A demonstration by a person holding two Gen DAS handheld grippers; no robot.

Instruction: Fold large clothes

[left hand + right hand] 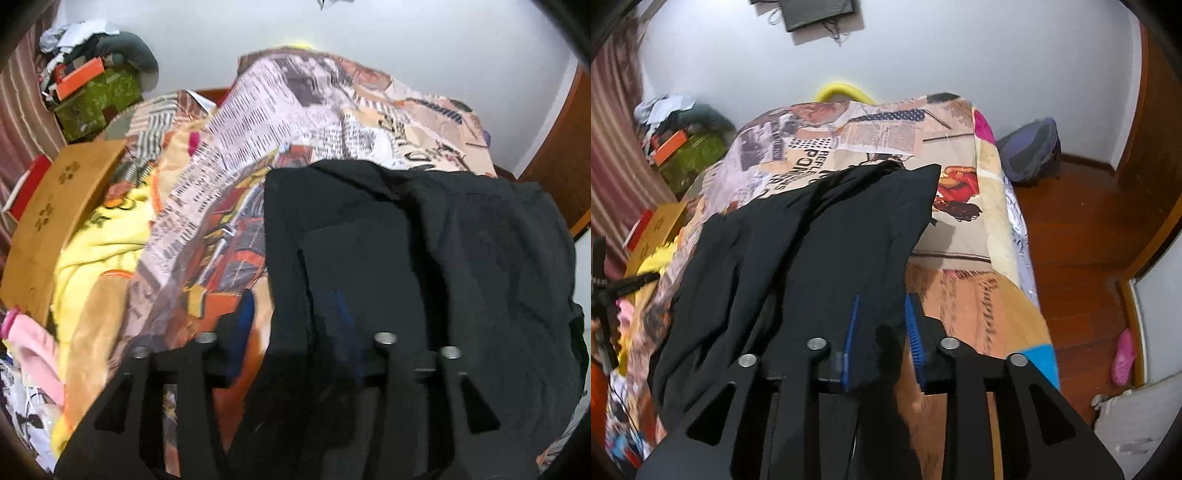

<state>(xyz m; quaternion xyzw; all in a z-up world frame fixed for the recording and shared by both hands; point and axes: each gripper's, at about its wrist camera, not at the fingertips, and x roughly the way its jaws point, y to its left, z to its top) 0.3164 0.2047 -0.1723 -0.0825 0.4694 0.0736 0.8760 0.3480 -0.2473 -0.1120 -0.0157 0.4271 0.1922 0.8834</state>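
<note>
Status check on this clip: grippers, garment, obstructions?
Left gripper and right gripper each have black garment cloth between the fingers. Garment spread over the patterned blanket. Yellow blanket bunched at left, not blocking.

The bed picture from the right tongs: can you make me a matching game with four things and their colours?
Things:
1. garment on the bed
2. slipper on the floor
3. box by the curtain
4. pads on the right tongs

Colours:
A. pink
B. blue
C. black
D. orange

Pairs: 1-C, 2-A, 3-D, 4-B
</note>
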